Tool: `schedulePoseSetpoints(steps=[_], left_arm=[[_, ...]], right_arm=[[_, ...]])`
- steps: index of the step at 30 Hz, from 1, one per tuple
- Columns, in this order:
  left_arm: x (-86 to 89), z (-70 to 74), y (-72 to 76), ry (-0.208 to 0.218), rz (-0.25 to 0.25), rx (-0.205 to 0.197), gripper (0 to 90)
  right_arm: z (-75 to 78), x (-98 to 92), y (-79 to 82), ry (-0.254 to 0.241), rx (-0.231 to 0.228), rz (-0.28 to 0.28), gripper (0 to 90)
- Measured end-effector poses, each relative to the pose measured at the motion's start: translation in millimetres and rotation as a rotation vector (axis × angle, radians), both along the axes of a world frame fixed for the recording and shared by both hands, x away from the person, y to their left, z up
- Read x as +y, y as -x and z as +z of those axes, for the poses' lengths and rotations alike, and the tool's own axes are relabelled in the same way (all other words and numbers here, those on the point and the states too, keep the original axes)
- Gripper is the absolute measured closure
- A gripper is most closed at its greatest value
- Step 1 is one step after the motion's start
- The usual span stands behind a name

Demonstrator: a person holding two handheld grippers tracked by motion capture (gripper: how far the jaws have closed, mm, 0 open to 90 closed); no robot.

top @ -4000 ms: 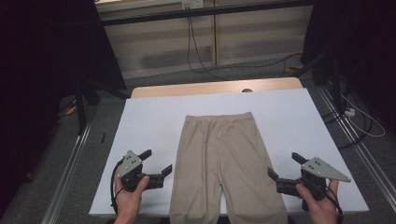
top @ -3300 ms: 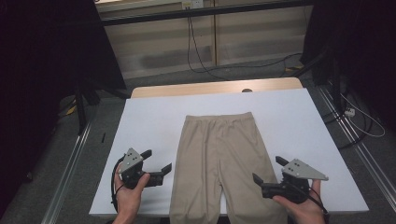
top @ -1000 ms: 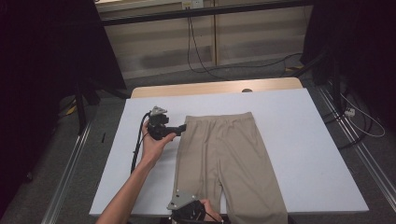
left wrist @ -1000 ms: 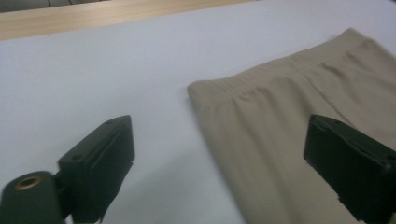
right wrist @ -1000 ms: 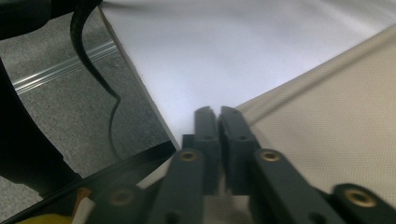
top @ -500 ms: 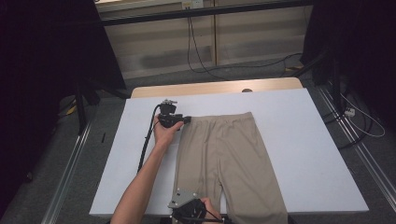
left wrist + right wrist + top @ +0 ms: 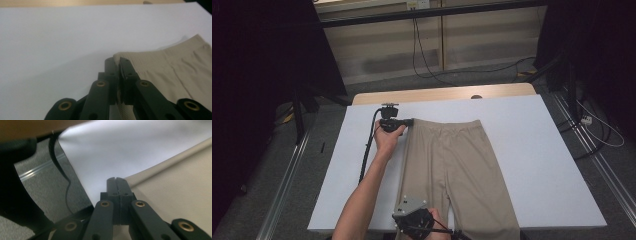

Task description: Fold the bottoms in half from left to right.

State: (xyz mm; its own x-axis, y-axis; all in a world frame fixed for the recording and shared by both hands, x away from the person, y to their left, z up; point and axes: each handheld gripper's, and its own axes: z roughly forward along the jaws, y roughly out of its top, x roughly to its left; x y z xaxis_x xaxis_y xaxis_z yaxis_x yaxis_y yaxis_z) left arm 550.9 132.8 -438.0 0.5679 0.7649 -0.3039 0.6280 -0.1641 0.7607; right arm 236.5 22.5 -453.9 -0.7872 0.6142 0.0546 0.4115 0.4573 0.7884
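Beige trousers [image 7: 452,165] lie flat on the white table [image 7: 532,150], waistband at the far end and legs running off the front edge. My left gripper [image 7: 408,122] reaches to the waistband's left corner. In the left gripper view its jaws are shut [image 7: 117,61] with the ribbed waistband of the trousers [image 7: 175,65] pinched between them. My right gripper [image 7: 412,217] sits at the table's front edge by the left leg. In the right gripper view its jaws [image 7: 116,180] are pressed together at the outer edge of the trouser leg [image 7: 175,185].
The left gripper's black cable [image 7: 368,150] trails along the forearm across the table's left part. A wooden strip [image 7: 442,94] borders the far edge. Metal rails run along the floor at left [image 7: 287,175] and right [image 7: 597,165]. Cables lie on the floor behind.
The left gripper travelled from the near left up to the waistband corner and shut on it. The right gripper crossed from the right leg to the left leg at the front edge.
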Motion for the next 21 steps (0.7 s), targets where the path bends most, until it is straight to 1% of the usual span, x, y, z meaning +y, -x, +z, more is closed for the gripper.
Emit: schedulePoseSetpoints(steps=[1, 2, 3, 4, 5, 6, 7, 9, 10, 12, 13, 16, 17, 21], left_arm=[[0.0, 0.0, 0.0, 0.000, 0.000, 0.000, 86.1], [2.0, 3.9, -0.1, 0.010, 0.007, -0.007, 86.1], [3.9, 7.0, 0.0, 0.010, 0.011, -0.010, 86.0], [5.0, 8.7, 0.2, 0.013, 0.014, -0.009, 86.0], [9.1, 12.3, 0.0, 0.015, 0.020, -0.010, 86.1], [9.1, 12.3, 0.0, 0.015, 0.020, -0.010, 86.0], [13.9, 15.8, -0.1, 0.022, 0.030, -0.012, 86.0], [16.9, 17.8, 0.0, 0.023, 0.034, -0.011, 86.0], [18.3, 19.0, -0.1, 0.028, 0.041, -0.015, 86.0], [23.9, 22.1, -0.3, 0.032, 0.049, -0.018, 86.0], [27.2, 24.3, 0.3, 0.026, 0.054, -0.015, 86.0], [37.7, 29.9, 3.3, 0.020, 0.069, -0.024, 86.0], [37.7, 29.9, 3.3, 0.020, 0.069, -0.024, 86.0], [50.4, 41.3, 7.5, 0.024, 0.082, -0.044, 86.0]], right_arm=[[0.0, 0.0, 0.0, 0.000, 0.000, 0.000, 90.0], [2.5, -0.1, 0.6, -0.015, -0.006, 0.000, 90.0], [10.0, -1.2, 3.0, -0.053, -0.018, 0.001, 90.0], [10.0, -1.2, 3.0, -0.053, -0.018, 0.001, 90.0], [15.9, -1.1, 4.1, -0.067, -0.022, 0.005, 90.0], [15.9, -1.1, 4.1, -0.067, -0.022, 0.005, 90.0], [21.3, -1.2, 3.9, -0.078, -0.027, 0.010, 90.0], [23.1, -1.0, 3.8, -0.083, -0.031, 0.009, 90.0], [26.0, -0.8, 3.5, -0.093, -0.028, 0.010, 90.0], [30.3, -0.1, 3.1, -0.103, -0.038, 0.018, 90.0], [31.8, 0.5, 3.1, -0.105, -0.040, 0.021, 90.0], [39.3, 6.7, 3.2, -0.121, -0.042, 0.041, 90.0], [39.3, 6.7, 3.2, -0.121, -0.042, 0.041, 90.0], [46.3, 13.3, 5.3, -0.129, -0.052, 0.062, 90.0]])
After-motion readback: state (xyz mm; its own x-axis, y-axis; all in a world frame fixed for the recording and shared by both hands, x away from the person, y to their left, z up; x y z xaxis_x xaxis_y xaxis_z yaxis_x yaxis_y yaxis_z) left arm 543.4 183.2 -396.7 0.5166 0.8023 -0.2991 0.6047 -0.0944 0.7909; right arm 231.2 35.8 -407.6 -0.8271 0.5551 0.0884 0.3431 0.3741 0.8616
